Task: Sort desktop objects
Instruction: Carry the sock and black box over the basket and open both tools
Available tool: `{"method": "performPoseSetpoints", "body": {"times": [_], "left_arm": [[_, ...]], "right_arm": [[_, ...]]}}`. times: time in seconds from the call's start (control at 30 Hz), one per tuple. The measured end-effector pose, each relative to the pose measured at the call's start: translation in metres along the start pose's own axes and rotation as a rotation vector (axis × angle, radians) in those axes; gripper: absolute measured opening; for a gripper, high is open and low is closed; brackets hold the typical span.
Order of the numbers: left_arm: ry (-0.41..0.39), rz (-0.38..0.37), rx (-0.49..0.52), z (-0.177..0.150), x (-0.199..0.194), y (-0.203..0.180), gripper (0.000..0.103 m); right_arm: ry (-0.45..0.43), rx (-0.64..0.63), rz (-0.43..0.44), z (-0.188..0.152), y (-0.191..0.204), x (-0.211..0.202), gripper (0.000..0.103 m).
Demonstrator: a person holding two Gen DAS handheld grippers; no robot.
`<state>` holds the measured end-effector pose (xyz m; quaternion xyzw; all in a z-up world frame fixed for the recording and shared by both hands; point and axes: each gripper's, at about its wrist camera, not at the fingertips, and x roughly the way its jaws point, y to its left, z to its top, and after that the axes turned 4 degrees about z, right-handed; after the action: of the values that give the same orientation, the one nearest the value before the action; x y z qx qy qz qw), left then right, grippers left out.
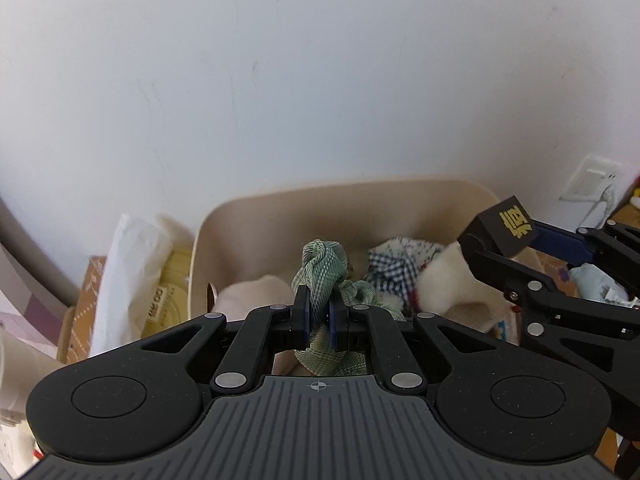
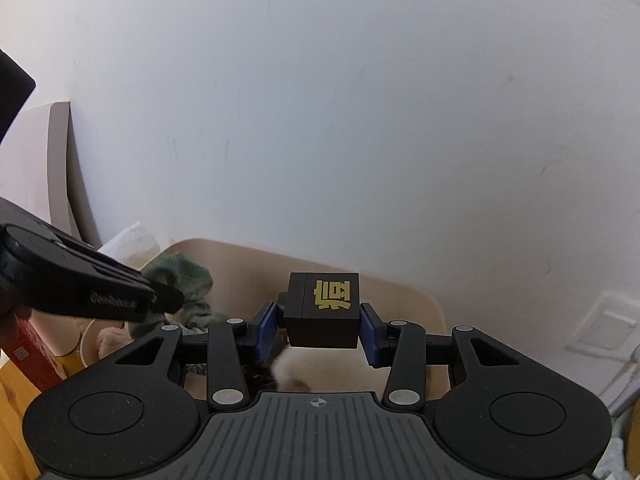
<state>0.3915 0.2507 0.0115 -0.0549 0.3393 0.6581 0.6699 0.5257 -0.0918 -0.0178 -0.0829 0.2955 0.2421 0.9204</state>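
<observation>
Left wrist view: left gripper (image 1: 319,314) clamps green cloth (image 1: 322,270) above beige bin (image 1: 280,204) rim; right gripper (image 2: 322,326) pinches yellow-lettered black box (image 2: 324,310) over the bin.

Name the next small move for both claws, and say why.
Probably open both and drop: the left claw pinches the green striped cloth and the right claw grips the black cube with yellow lettering, both over the beige plastic bin.
</observation>
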Motion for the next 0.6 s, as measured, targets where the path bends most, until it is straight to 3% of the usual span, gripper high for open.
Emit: {"method": "performPoseSetpoints", "body": {"times": [0.4, 0.47, 0.5, 0.53, 0.6], "left_arm": [[0.082, -0.019, -0.007, -0.005, 0.027, 0.004, 0.009], [0.088, -0.019, -0.016, -0.004, 0.034, 0.007, 0.025], [0.092, -0.02, -0.02, -0.004, 0.034, 0.008, 0.045], [0.09, -0.014, -0.024, -0.004, 0.033, 0.009, 0.059], [0.082, 0.005, -0.019, -0.004, 0.033, 0.011, 0.066]], "right_arm": [[0.119, 0.004, 0.023, -0.003, 0.004, 0.042, 0.043], [0.114, 0.002, 0.019, -0.002, 0.006, 0.043, 0.051], [0.11, 0.003, 0.02, -0.001, 0.008, 0.042, 0.052], [0.105, 0.006, 0.021, -0.001, 0.01, 0.04, 0.054], [0.099, 0.013, 0.016, 0.0, 0.008, 0.038, 0.058]]}}
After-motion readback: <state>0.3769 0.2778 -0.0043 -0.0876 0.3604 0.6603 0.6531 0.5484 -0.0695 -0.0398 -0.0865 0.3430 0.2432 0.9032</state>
